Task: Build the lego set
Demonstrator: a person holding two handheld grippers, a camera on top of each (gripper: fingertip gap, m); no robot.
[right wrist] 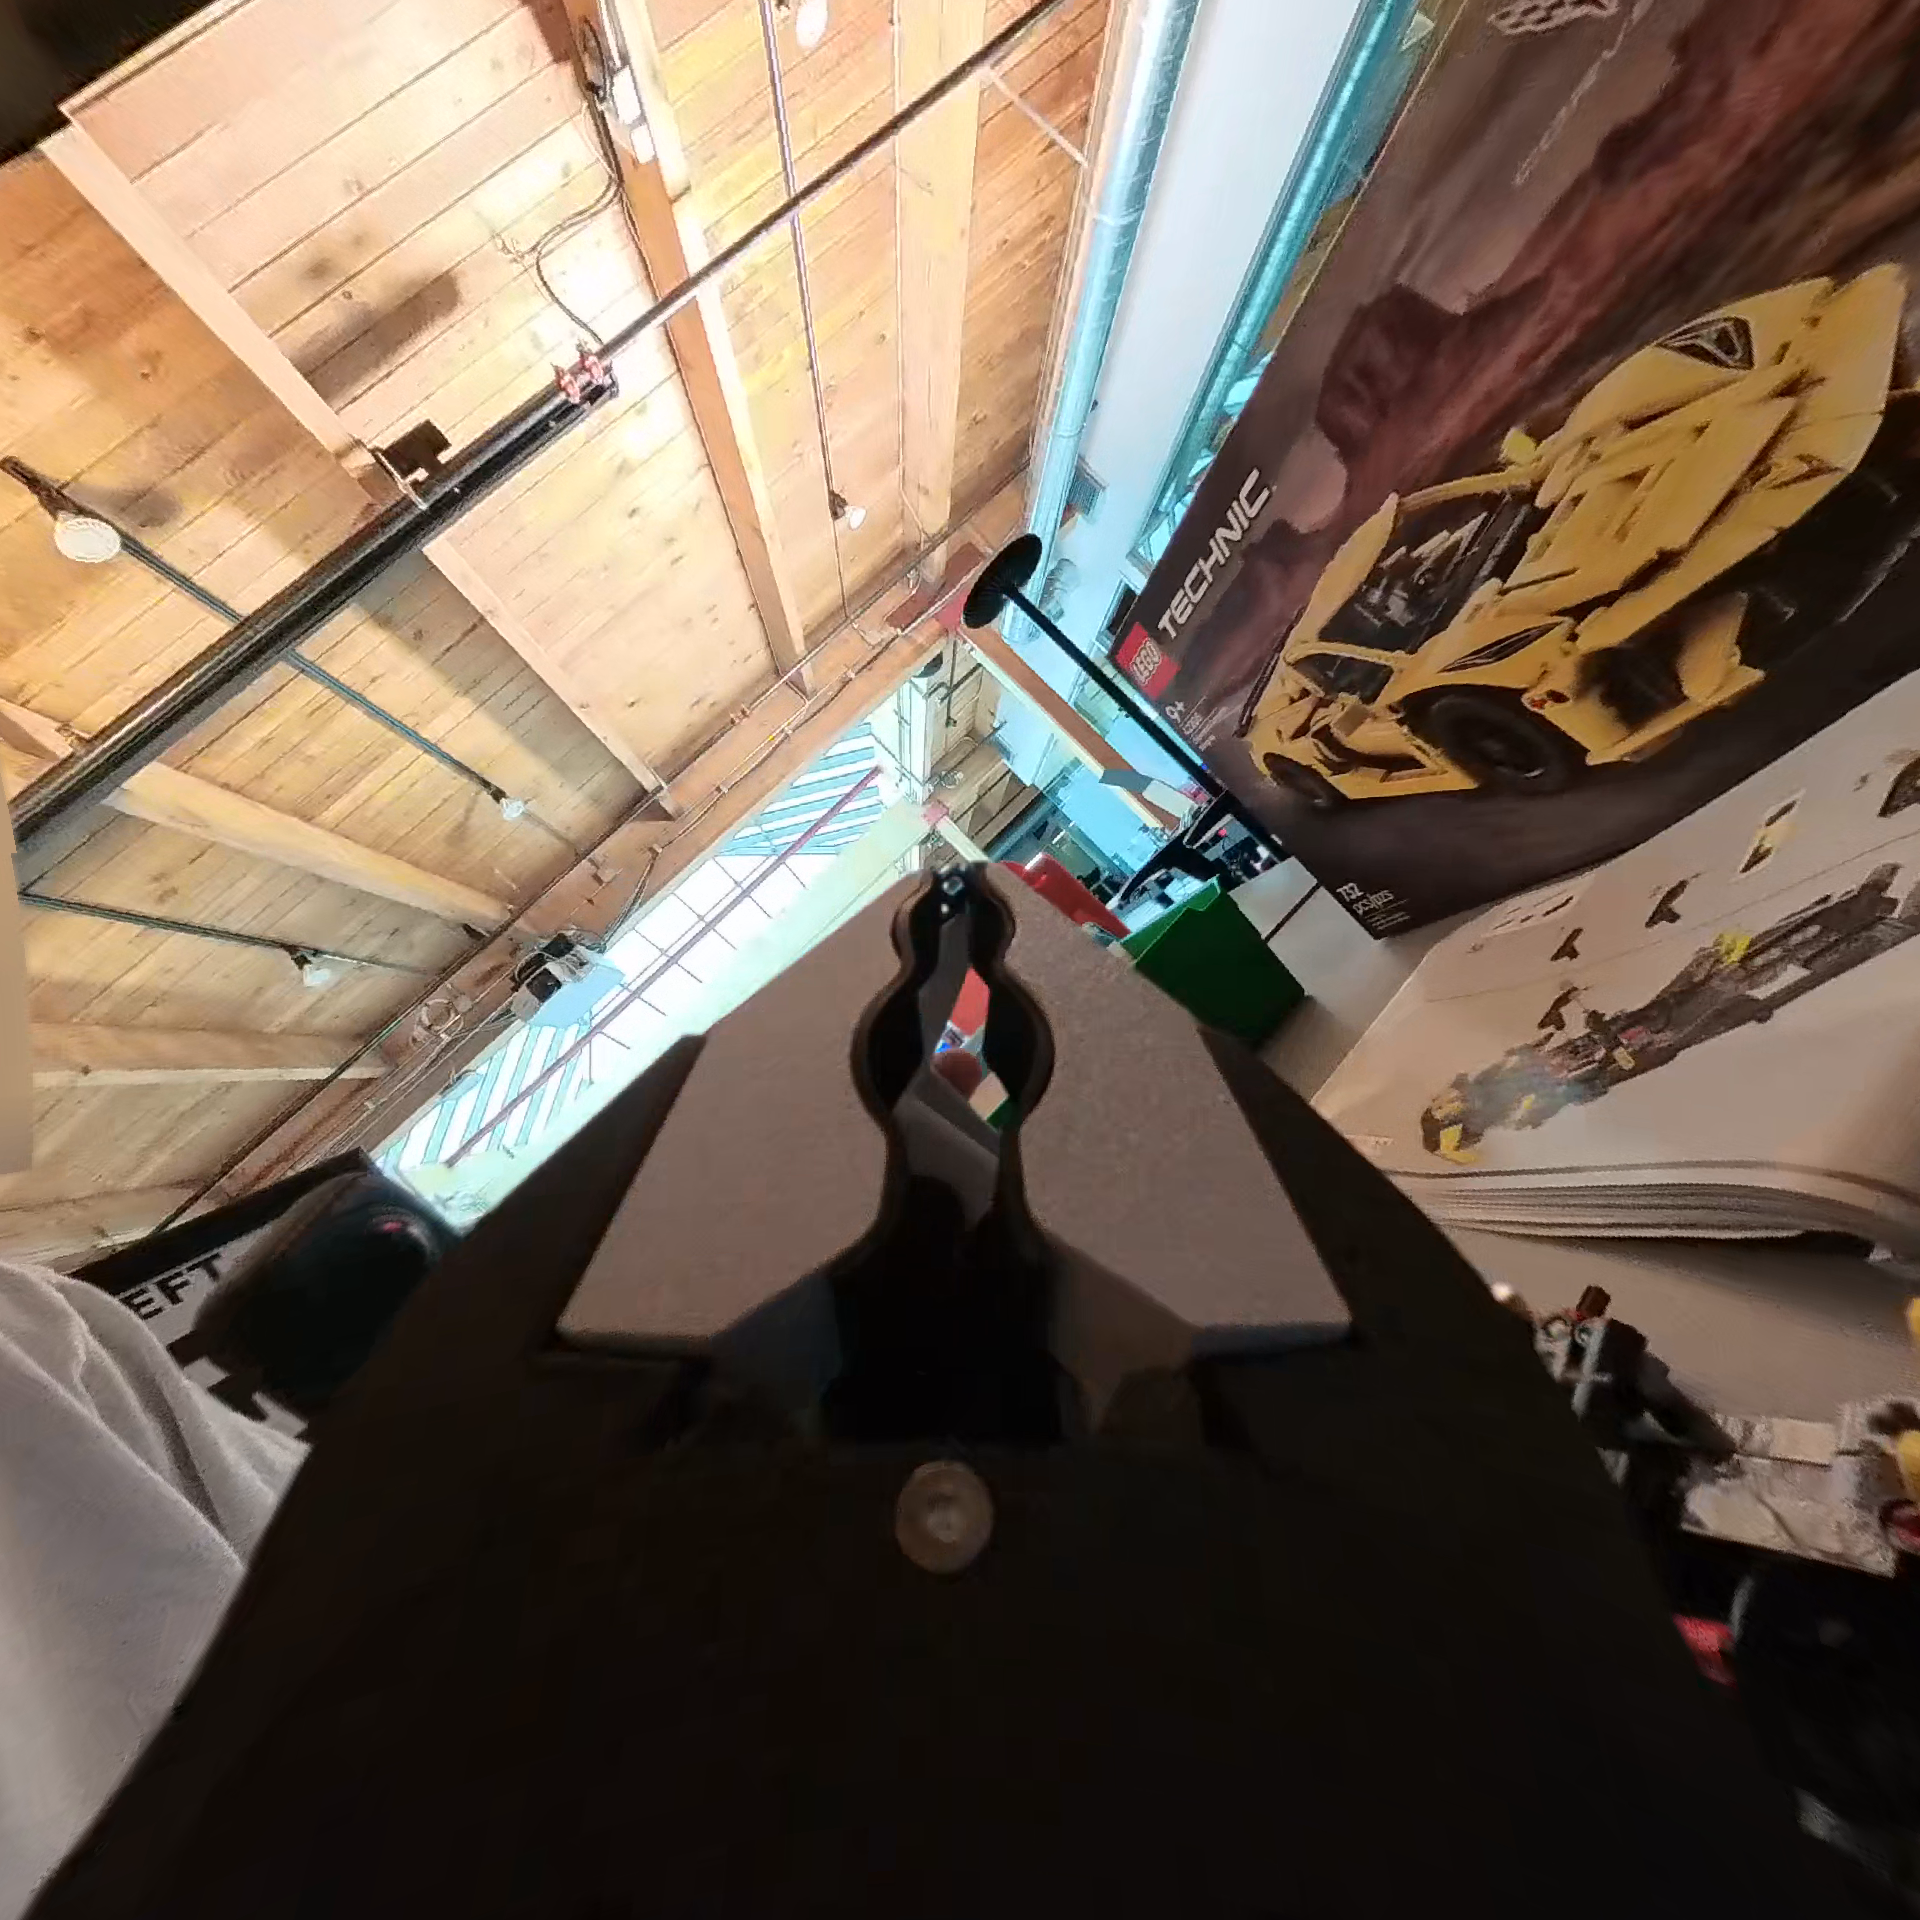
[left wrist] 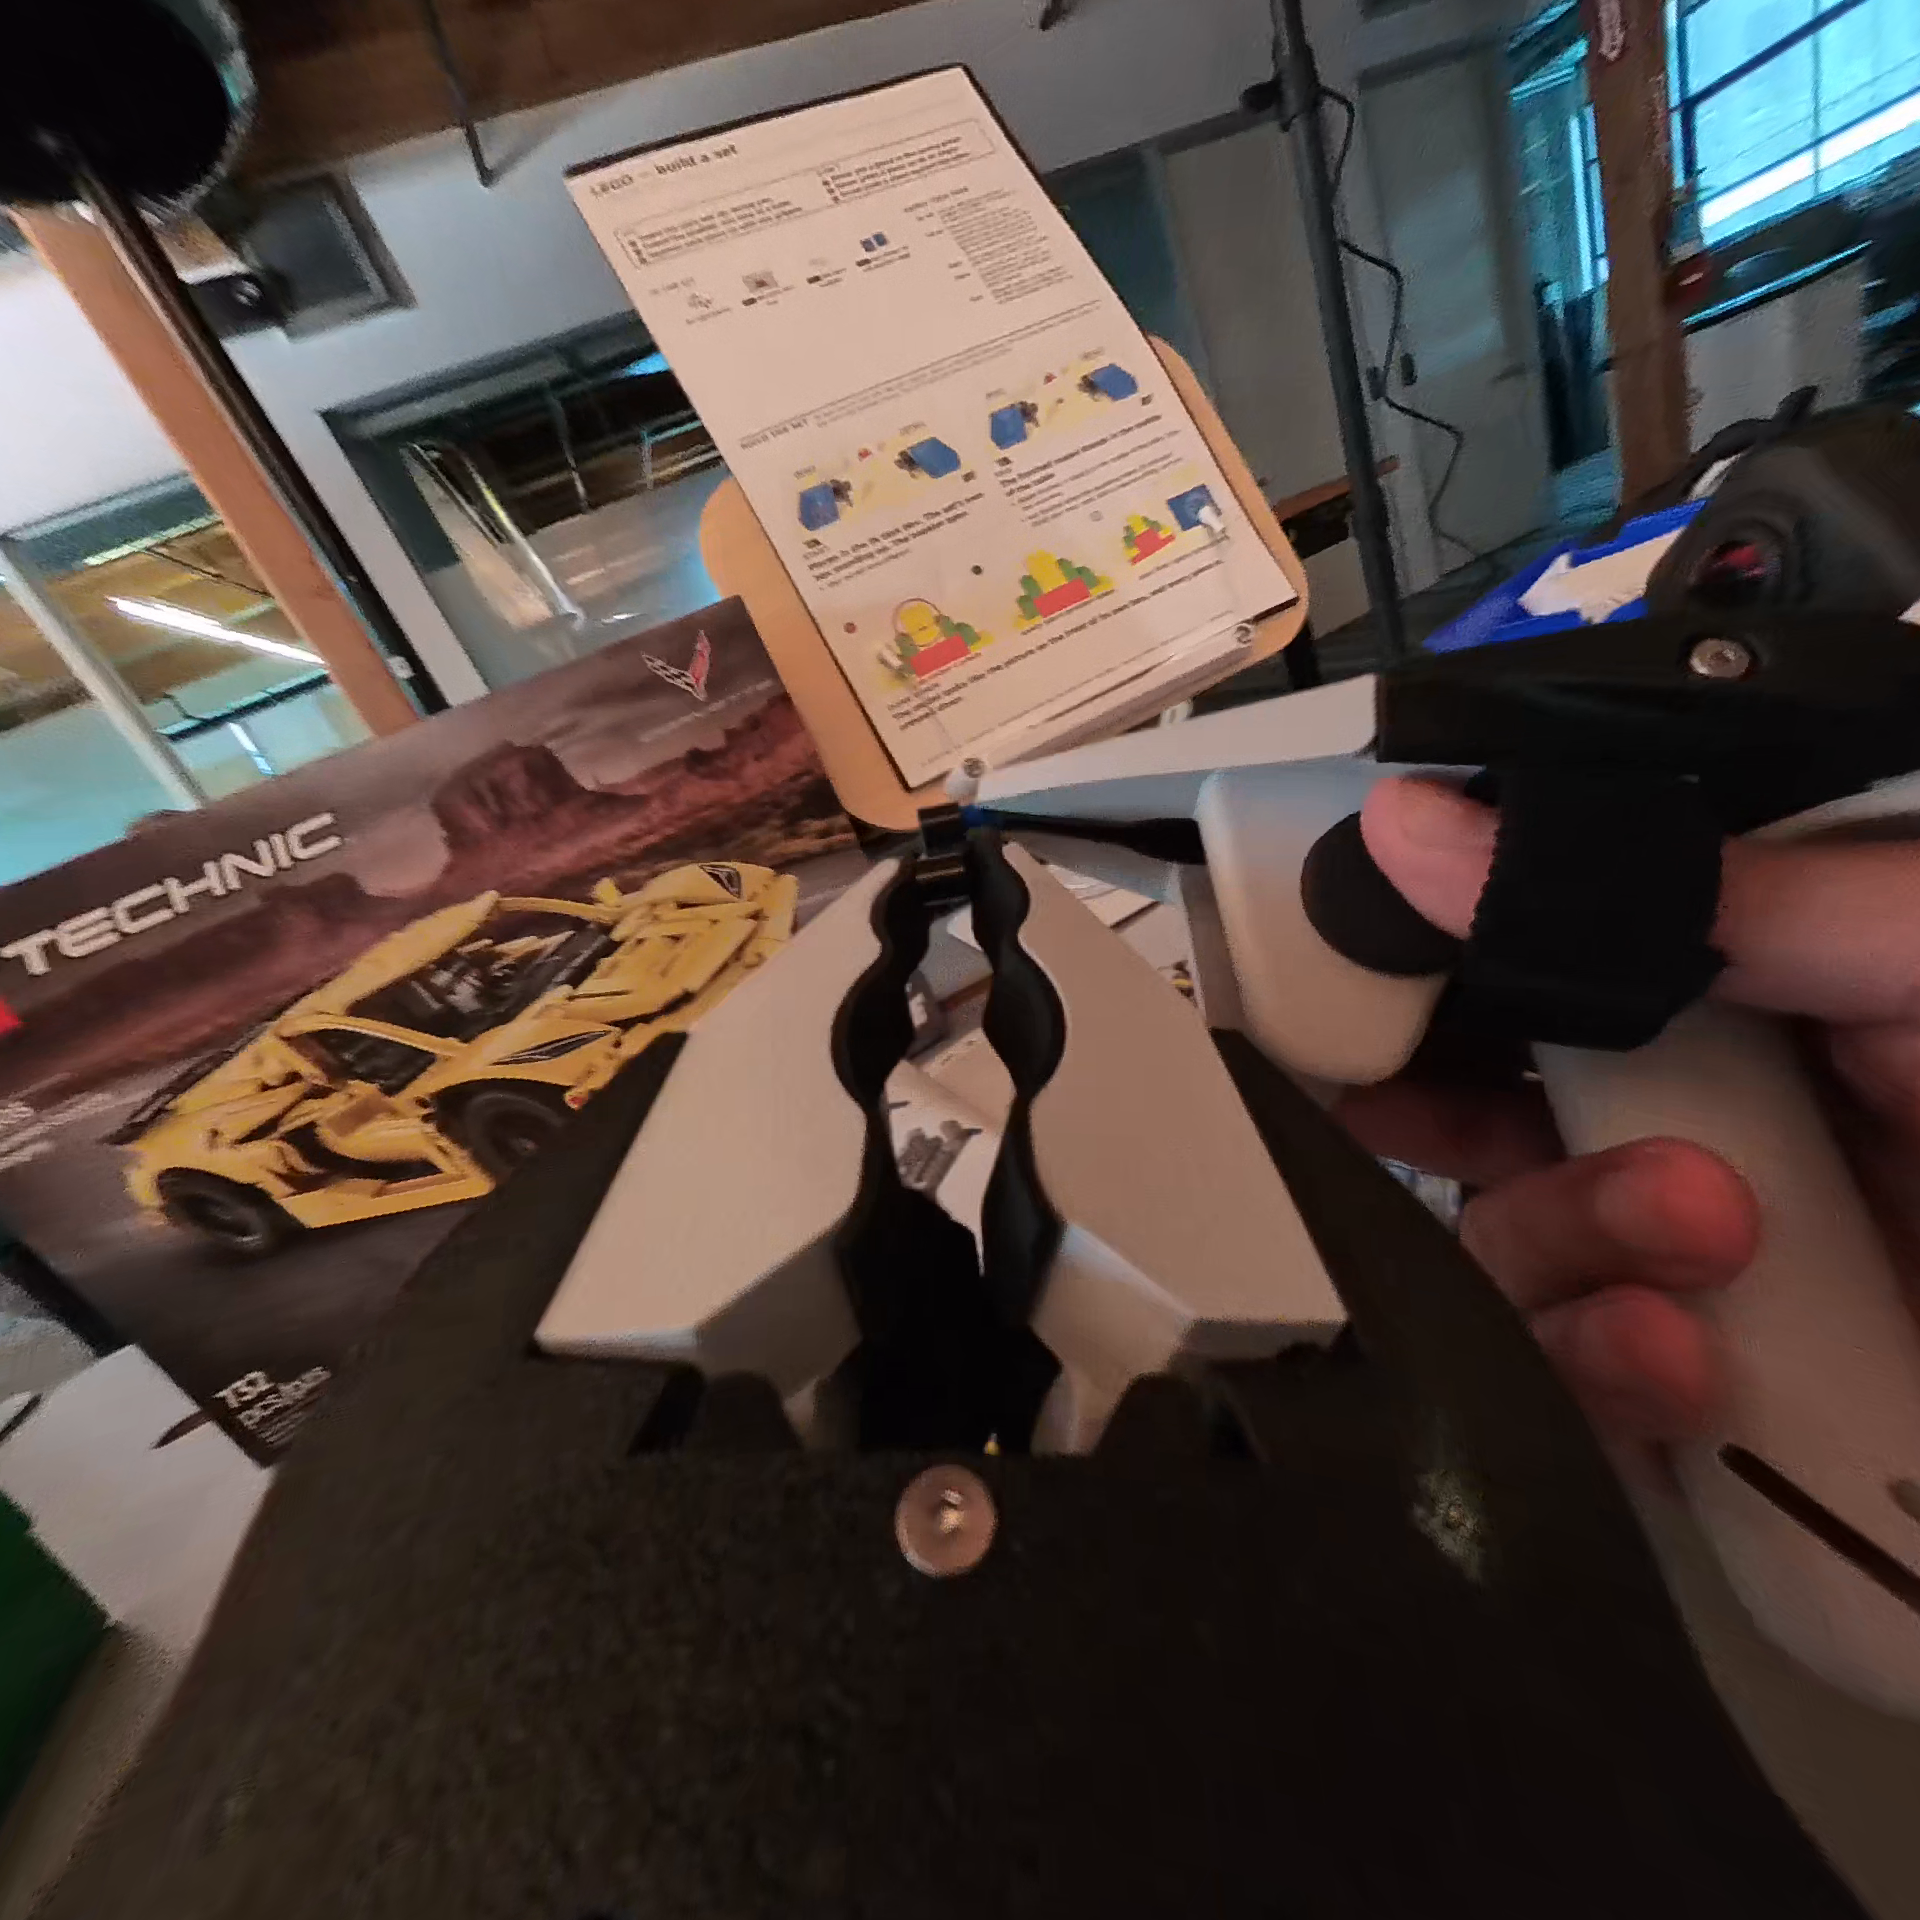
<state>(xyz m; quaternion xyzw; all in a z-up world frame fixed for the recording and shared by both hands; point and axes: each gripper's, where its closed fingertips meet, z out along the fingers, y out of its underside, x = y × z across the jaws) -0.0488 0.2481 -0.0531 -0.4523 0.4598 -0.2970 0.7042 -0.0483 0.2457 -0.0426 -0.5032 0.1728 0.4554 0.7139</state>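
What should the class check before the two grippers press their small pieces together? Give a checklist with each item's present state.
1. Left gripper pinches the small black piece at its fingertips: ok.
2. Right gripper pinches a small pale piece at its fingertips: ok.
3. The two pieces are brought close, as the left wrist view shows: ok.
4. The pieces are lined up for joining: cannot tell, too small and blurred.
5. The instruction booklet lies open beside the lego box: ok.
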